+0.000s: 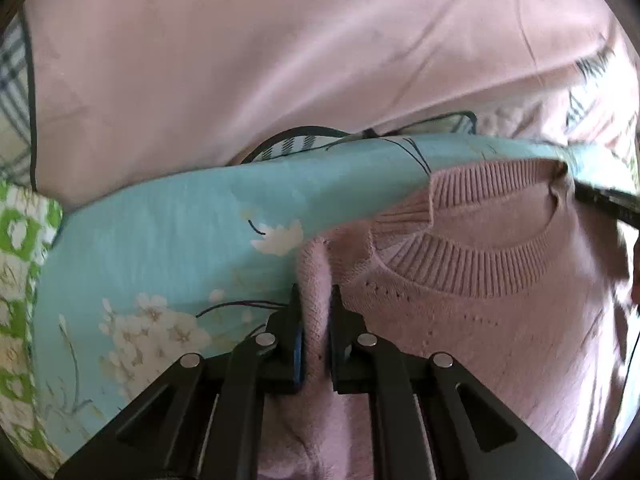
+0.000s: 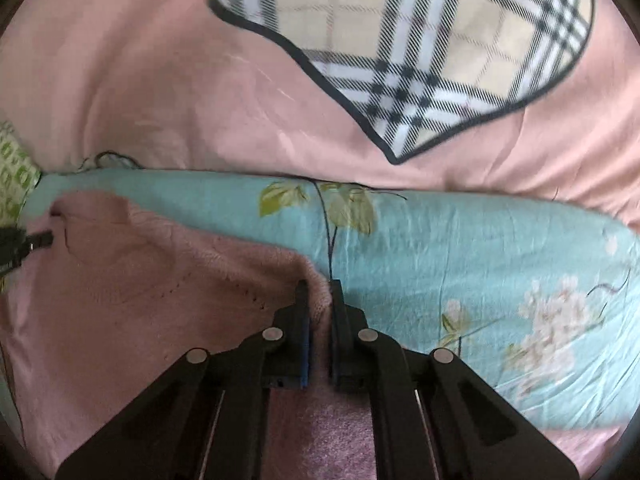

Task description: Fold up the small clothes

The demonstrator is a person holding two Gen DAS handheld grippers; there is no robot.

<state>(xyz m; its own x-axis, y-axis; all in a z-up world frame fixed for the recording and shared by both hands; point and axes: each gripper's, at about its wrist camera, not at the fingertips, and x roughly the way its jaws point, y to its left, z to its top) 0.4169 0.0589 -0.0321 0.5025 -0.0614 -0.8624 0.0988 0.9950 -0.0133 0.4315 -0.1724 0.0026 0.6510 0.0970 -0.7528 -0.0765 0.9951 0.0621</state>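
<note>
A pink knit sweater (image 1: 480,320) with a ribbed round collar (image 1: 472,268) lies on a teal floral cloth (image 1: 168,248). My left gripper (image 1: 315,300) is shut on a raised fold of the sweater's shoulder, left of the collar. In the right wrist view the same sweater (image 2: 140,300) spreads to the left. My right gripper (image 2: 320,292) is shut on its other shoulder edge, where the knit meets the teal cloth (image 2: 460,264). Each gripper shows at the edge of the other's view, the right one (image 1: 604,200) and the left one (image 2: 36,240).
Pink bedding (image 1: 260,60) lies behind the teal cloth. A plaid cloth with dark trim (image 2: 420,52) rests on the pink bedding (image 2: 140,80) at the back right. A green-and-white patterned cloth (image 1: 20,264) sits at the left.
</note>
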